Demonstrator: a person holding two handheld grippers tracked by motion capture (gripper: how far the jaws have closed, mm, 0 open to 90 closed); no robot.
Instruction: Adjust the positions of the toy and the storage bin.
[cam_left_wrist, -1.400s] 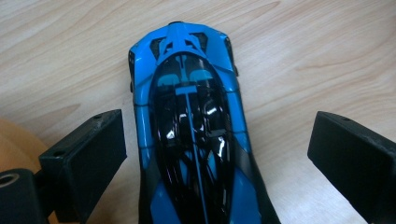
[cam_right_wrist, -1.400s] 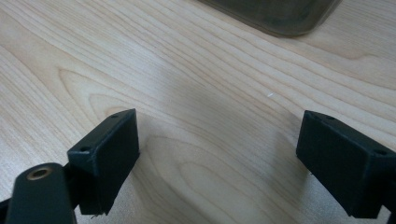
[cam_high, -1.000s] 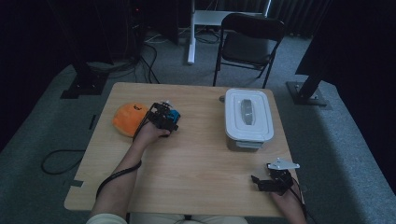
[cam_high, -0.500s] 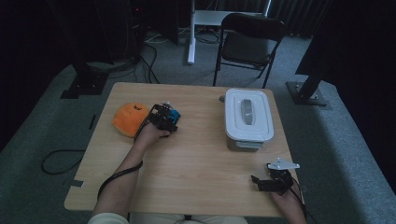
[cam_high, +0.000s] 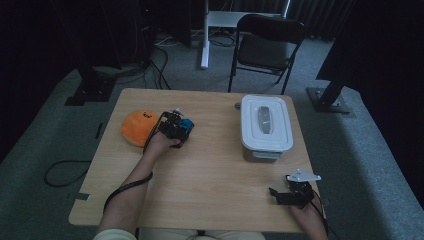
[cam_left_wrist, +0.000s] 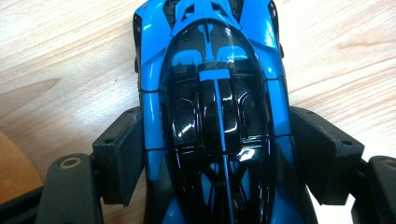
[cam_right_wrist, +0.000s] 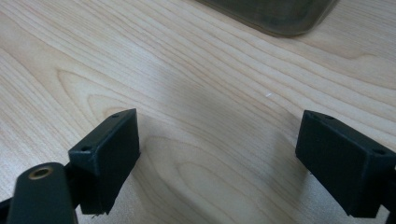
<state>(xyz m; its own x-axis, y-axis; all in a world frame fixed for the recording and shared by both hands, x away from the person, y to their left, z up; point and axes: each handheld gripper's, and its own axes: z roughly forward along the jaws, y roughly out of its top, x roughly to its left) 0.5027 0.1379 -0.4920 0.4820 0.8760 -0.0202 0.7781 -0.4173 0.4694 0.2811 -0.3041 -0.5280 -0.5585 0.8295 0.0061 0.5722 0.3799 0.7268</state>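
A blue and black toy car (cam_left_wrist: 210, 70) lies on the wooden table (cam_high: 210, 185), left of centre. My left gripper (cam_left_wrist: 215, 140) straddles the car's middle; its jaws have just been closing, and both pads (cam_left_wrist: 121, 154) now touch the car's sides. From above, the left gripper (cam_high: 175, 128) covers most of the car (cam_high: 187, 124), beside an orange rounded soft thing (cam_high: 136, 128). My right gripper (cam_high: 276, 196) rests near the table's front right corner. It stands open (cam_right_wrist: 217, 154) over bare wood, with nothing between its pads (cam_right_wrist: 109, 154).
A white lidded container (cam_high: 266, 127) stands at the right of the table, and its corner (cam_right_wrist: 275, 14) shows ahead of the right gripper. The orange thing's edge (cam_left_wrist: 14, 172) lies left of the car. A black chair (cam_high: 267, 40) stands beyond the table.
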